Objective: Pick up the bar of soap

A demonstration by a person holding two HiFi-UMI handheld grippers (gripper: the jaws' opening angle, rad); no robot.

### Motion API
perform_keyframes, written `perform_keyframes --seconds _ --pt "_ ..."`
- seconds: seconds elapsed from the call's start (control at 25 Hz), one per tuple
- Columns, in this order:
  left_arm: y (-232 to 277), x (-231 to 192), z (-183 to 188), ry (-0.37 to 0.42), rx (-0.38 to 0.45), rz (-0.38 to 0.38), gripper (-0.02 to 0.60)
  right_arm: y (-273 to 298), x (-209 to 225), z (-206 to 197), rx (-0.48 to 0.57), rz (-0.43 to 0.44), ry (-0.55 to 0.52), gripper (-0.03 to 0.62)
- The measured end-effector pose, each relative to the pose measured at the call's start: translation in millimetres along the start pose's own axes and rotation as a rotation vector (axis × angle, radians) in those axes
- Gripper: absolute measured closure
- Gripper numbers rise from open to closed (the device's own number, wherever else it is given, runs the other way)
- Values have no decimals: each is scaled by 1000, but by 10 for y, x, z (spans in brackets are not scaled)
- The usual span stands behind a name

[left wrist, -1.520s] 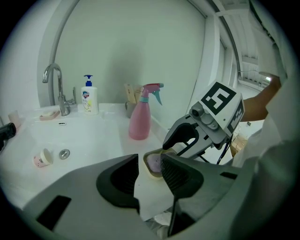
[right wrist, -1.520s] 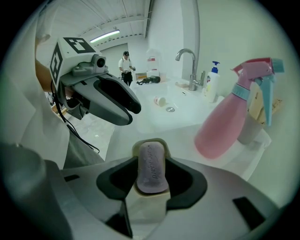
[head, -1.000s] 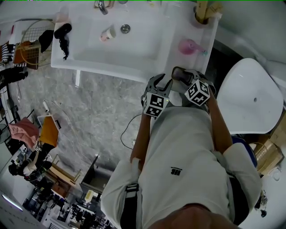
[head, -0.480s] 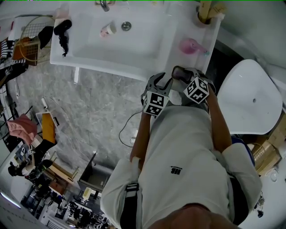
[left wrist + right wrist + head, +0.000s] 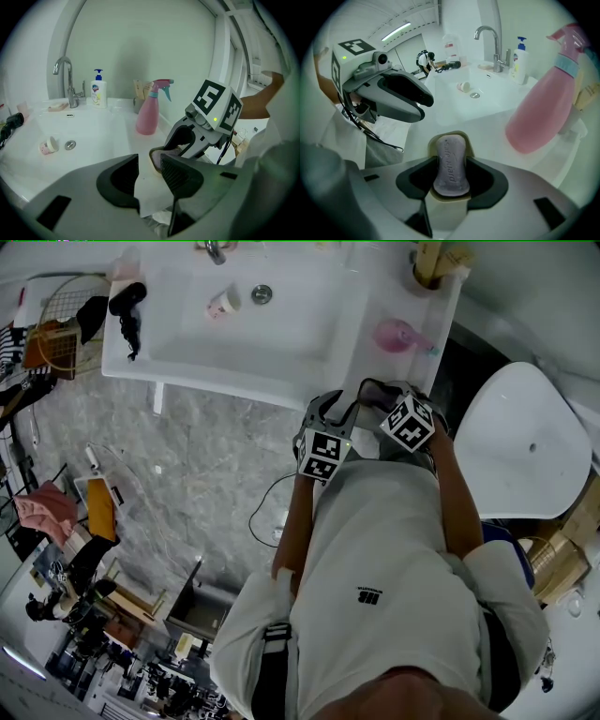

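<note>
Hair-dryer-shaped black object lies on the left rim of the white sink basin, and a small pale cup lies on its side near the drain. Just beyond the basin's front right corner, the left gripper hovers with its fingers spread; a white paper sheet shows in the gap, and whether it touches them cannot be told. Close beside it, the right gripper has its fingers pressed against the two long sides of the mauve bar of soap, which sits in a beige oval soap dish at the front of the white desk. Farther back on that desk stands a pink plastic spray bottle. A white toilet lid lies to the right of the desk.
</note>
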State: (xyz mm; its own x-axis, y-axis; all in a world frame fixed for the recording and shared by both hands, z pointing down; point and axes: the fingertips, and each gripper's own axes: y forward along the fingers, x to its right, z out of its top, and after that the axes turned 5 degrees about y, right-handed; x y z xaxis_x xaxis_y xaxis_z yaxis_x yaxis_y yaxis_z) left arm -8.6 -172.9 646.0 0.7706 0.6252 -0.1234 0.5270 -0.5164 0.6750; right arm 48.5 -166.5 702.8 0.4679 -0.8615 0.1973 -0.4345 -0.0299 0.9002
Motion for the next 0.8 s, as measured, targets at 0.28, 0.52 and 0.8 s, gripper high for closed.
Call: perform_keyframes --seconds 0.28,0.52,0.8 --pt "16 -23 -26 2 -9 1 425 13 15 10 22 12 99 391" --pt "1 -33 -17 17 -8 -4 430 -11 51 -3 97 35 256 399" --pt "-17 -44 -46 24 -11 -3 433 4 49 25 156 110 386 402"
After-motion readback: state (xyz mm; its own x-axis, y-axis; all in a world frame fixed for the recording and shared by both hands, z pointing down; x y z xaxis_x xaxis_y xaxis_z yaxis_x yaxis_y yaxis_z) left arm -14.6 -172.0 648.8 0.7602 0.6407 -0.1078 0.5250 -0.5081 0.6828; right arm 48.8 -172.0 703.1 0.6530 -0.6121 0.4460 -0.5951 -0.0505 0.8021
